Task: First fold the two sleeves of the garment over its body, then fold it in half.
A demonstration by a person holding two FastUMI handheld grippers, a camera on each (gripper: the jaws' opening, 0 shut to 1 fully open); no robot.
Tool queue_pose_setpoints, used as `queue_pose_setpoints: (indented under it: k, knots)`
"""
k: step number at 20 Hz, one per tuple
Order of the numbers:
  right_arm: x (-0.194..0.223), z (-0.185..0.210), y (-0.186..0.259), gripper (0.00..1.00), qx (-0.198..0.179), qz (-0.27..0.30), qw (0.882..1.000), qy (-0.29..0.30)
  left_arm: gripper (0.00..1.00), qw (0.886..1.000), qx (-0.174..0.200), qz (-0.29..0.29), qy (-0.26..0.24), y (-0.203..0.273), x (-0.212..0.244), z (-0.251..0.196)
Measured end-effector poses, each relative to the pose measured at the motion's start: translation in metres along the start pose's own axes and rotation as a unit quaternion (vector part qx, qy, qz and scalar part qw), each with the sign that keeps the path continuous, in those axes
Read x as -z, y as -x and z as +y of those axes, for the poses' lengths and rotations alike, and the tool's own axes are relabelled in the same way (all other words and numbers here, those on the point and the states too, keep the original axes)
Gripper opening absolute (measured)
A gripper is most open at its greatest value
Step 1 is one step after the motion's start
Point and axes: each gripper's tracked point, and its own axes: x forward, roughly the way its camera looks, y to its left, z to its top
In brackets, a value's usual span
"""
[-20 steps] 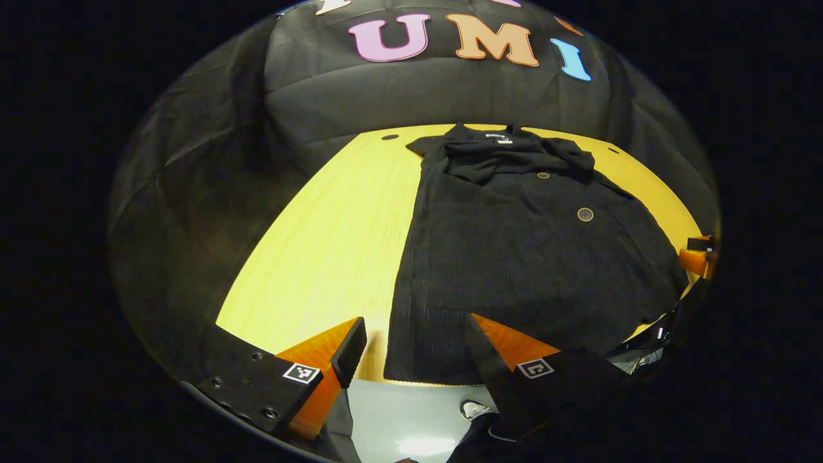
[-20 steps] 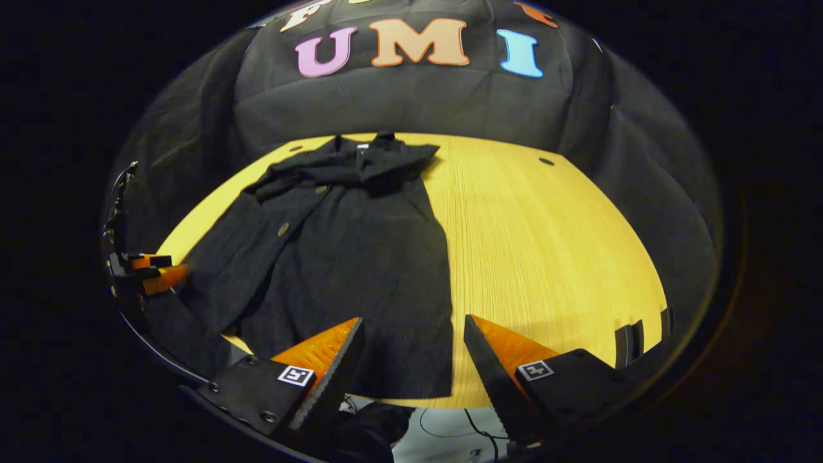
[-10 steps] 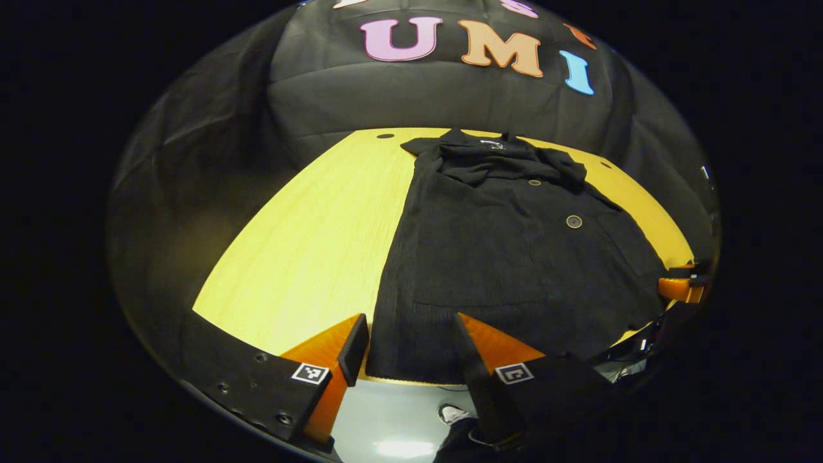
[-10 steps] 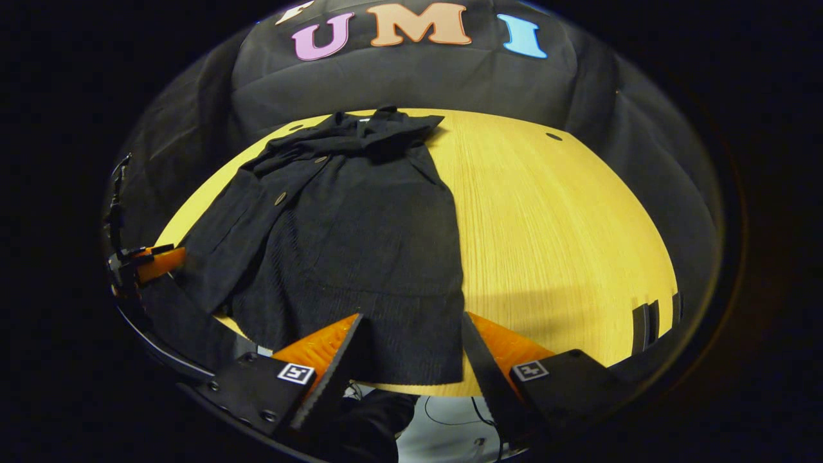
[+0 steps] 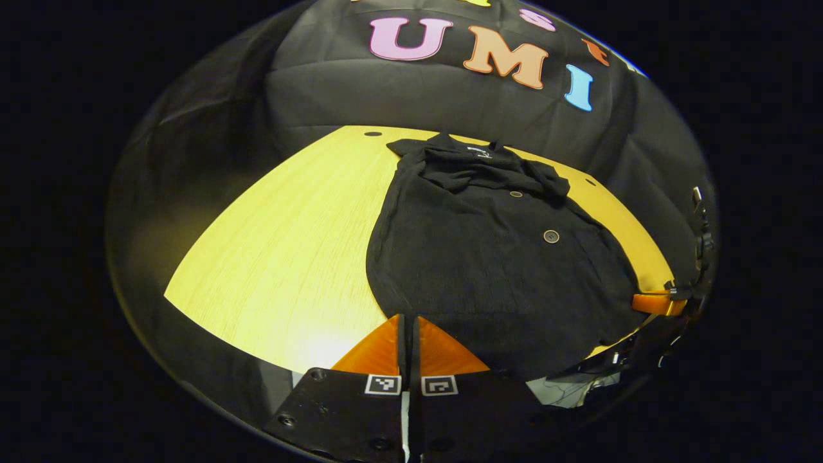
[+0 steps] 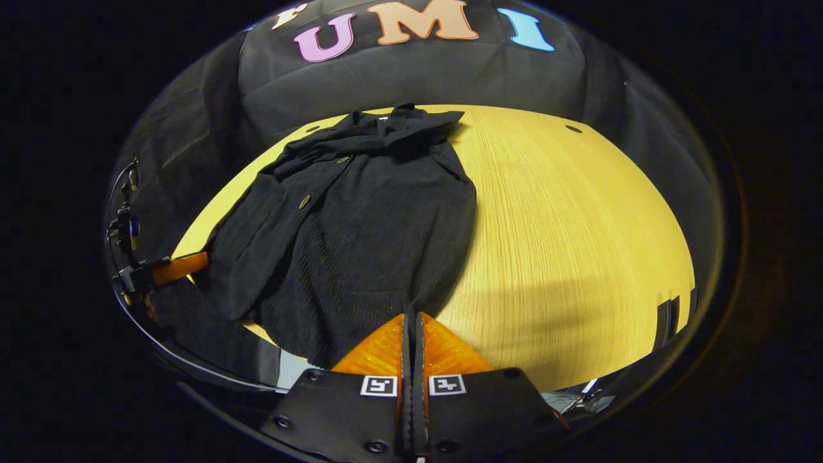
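A black buttoned garment point(image 5: 488, 257) lies flat on the yellow wooden table point(image 5: 289, 257), collar at the far end, both sleeves bunched across its upper body. My left gripper point(image 5: 407, 318) is shut on the hem's near left corner at the table's front edge. In the right gripper view the same garment point(image 6: 360, 231) spreads left of centre on the table point(image 6: 566, 244). My right gripper point(image 6: 411, 315) is shut on the hem's near right corner. The cloth narrows toward each pinch. Each view catches the other gripper at its rim: the right gripper point(image 5: 656, 302) and the left gripper point(image 6: 173, 268).
Small dark holes point(image 5: 372, 134) point(image 6: 571, 128) mark the table's far corners. The black cloth wall rises right behind the table. Pale floor and cables point(image 5: 566, 386) show below the front edge. Dark slats point(image 6: 669, 315) stand off the table's right side.
Both grippers went from open, straddling the hem, to shut on its corners. The hem's corners have drawn inward toward the fingers.
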Motion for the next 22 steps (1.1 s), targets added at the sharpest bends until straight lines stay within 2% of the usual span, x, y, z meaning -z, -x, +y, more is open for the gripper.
queue_pose_setpoints:
  k: [3,9,13,18,22]
  knots:
    - [-0.012,0.005,0.007,0.04,-0.005,-0.024,1.000,0.008,0.00,1.000,-0.014,0.001,0.012,0.002,-0.008,0.008]
    - [-0.060,0.032,0.033,0.02,-0.031,-0.082,0.996,0.009,0.00,0.999,0.018,-0.042,-0.009,0.029,-0.059,-0.006]
    - [-0.077,0.045,0.048,0.02,-0.041,-0.105,0.994,0.011,0.00,0.999,0.023,-0.044,-0.016,0.044,-0.064,-0.005]
    - [-0.077,0.057,0.061,0.03,-0.047,-0.116,0.992,0.005,0.00,0.999,0.028,-0.034,-0.016,0.056,-0.055,-0.002]
    - [-0.094,0.064,0.082,0.02,-0.055,-0.142,0.988,-0.009,0.00,0.998,0.042,-0.054,-0.013,0.063,-0.078,-0.012]
